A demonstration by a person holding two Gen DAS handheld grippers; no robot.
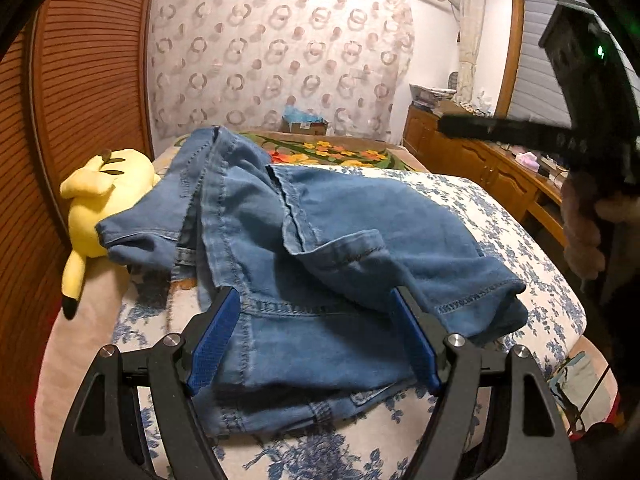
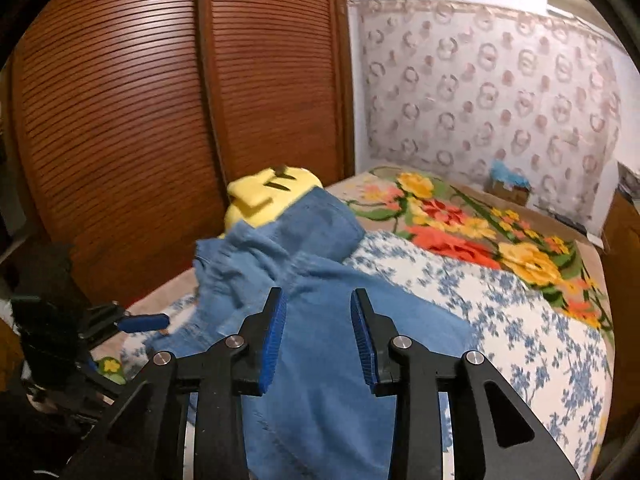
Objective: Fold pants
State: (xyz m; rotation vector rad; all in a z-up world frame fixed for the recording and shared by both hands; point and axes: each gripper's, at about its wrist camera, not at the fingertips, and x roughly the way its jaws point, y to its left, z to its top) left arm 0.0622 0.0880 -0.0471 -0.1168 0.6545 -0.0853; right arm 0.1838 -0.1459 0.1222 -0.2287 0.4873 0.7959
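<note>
Blue denim pants (image 1: pixel 320 248) lie crumpled in a heap on the bed, also seen in the right wrist view (image 2: pixel 320 320). My left gripper (image 1: pixel 316 296) is open, its blue-padded fingers (image 1: pixel 216 336) straddling the near part of the heap just above the fabric. My right gripper (image 2: pixel 318 300) is open over the denim, with nothing between its pads. It also shows in the left wrist view (image 1: pixel 452 126), raised at the right, blurred, with a hand on its handle. The left gripper appears in the right wrist view (image 2: pixel 144 322) at the left edge.
The bed has a blue-and-white floral cover (image 1: pixel 520 248) and a bright flowered blanket (image 2: pixel 480 232) farther back. A yellow plush toy (image 1: pixel 92 200) lies at the bed's left side beside a slatted wooden wardrobe (image 2: pixel 160 120). A wooden cabinet (image 1: pixel 480 160) stands at the right.
</note>
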